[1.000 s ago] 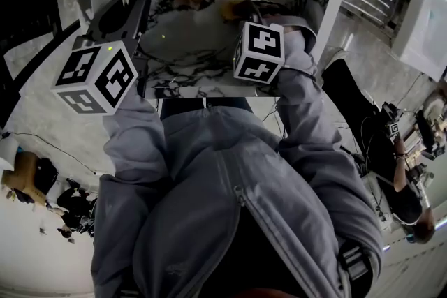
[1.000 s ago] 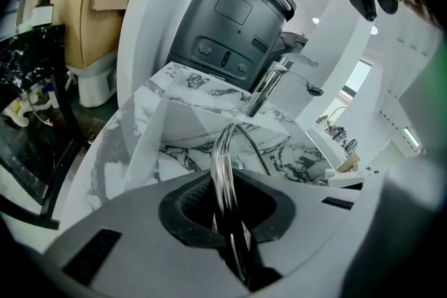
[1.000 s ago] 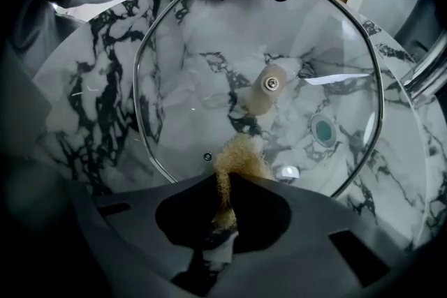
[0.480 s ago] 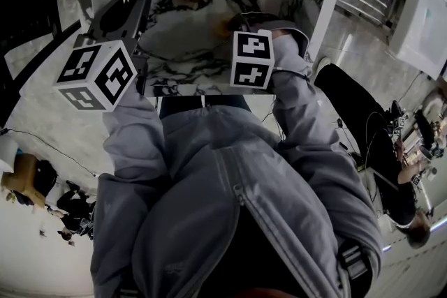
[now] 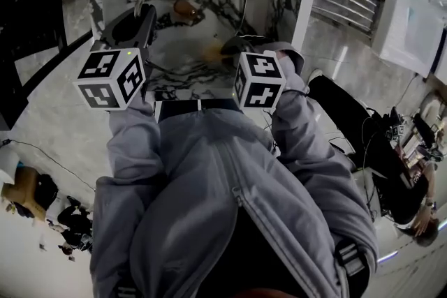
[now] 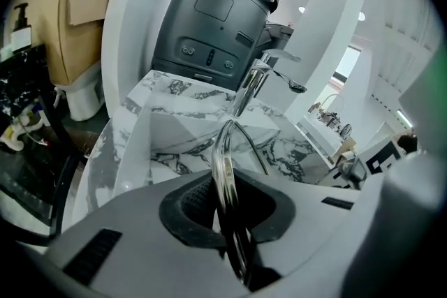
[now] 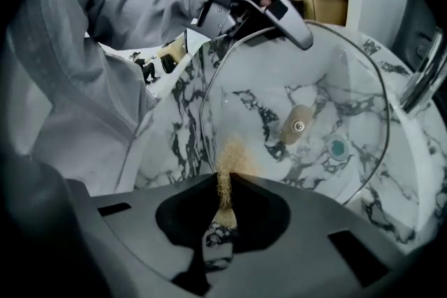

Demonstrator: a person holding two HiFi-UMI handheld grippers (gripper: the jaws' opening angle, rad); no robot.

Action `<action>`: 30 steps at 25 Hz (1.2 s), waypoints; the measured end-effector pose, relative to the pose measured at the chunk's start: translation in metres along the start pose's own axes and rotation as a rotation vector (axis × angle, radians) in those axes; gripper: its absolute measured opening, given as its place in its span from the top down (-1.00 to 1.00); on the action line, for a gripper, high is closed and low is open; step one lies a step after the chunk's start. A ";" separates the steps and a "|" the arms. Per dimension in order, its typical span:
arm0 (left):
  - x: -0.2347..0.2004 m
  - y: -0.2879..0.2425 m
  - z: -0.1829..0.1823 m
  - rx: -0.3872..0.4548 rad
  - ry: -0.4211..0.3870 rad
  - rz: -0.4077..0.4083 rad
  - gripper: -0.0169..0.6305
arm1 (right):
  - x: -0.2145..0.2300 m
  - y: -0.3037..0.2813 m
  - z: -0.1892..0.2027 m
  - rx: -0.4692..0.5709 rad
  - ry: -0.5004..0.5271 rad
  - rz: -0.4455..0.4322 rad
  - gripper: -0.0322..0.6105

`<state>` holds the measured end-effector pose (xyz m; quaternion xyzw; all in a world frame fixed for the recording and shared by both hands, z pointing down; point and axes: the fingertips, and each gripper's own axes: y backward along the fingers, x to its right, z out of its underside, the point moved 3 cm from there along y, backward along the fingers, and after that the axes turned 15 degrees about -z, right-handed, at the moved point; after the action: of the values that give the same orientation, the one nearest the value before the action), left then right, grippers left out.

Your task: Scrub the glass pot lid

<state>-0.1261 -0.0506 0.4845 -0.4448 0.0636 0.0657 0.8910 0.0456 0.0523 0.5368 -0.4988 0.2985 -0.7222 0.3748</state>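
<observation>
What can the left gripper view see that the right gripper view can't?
Only the left gripper view shows the big dark grey machine behind the marble sink, and it sees the glass lid edge-on.

Only the right gripper view shows the lid's flat face with its knob, the teal drain, the person's grey sleeve, and the right gripper shut on a tan scrubber.

Both show the lid, the sink, the tap, and the left gripper clamped on the lid's rim.

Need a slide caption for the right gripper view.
Right gripper pinches a scrub pad near the glass pot lid, held by its rim in the left gripper over a marble sink.
</observation>
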 end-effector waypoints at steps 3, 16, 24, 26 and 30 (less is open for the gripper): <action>0.004 0.004 -0.005 -0.009 -0.017 0.001 0.80 | -0.004 0.034 -0.005 0.023 0.002 0.061 0.75; 0.020 0.024 -0.021 -0.060 -0.078 -0.002 0.81 | 0.033 0.192 -0.003 0.128 -0.028 0.427 0.75; 0.026 0.027 -0.023 -0.069 -0.097 -0.017 0.81 | 0.094 0.237 0.013 0.102 -0.025 0.597 0.75; 0.026 0.027 -0.024 -0.070 -0.100 -0.018 0.81 | 0.111 0.239 0.018 0.081 -0.016 0.623 0.75; 0.027 0.028 -0.024 -0.071 -0.100 -0.022 0.81 | 0.144 0.232 0.024 0.021 0.007 0.631 0.75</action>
<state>-0.1058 -0.0513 0.4433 -0.4730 0.0116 0.0805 0.8773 0.0931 -0.1955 0.4290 -0.3754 0.4323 -0.5751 0.5843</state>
